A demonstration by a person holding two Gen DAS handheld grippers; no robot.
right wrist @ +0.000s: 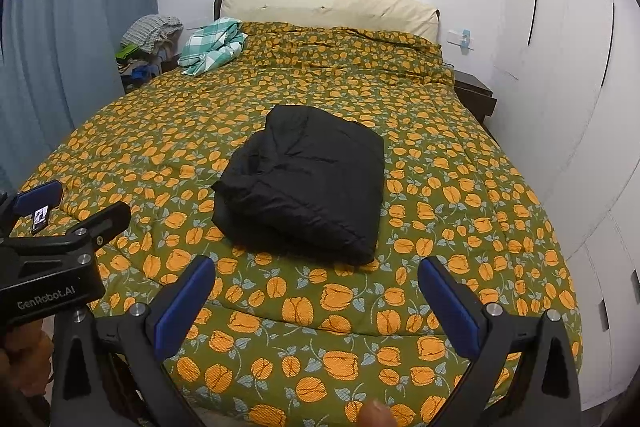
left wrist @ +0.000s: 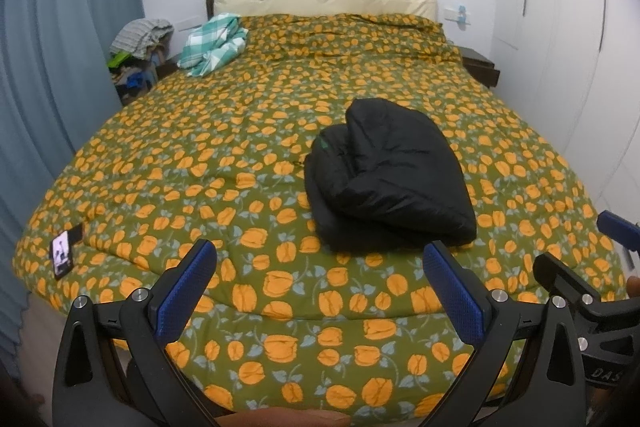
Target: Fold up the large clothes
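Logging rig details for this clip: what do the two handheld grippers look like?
Both match: the left gripper and right gripper have black angular frames, silver bolts and blue textured pads. The left's body reads "GenRobot.AI" in white in the right view. No cables or sleeves show.

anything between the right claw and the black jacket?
Nothing: in the right wrist view only bare floral quilt lies between the open right claw and the folded black jacket.
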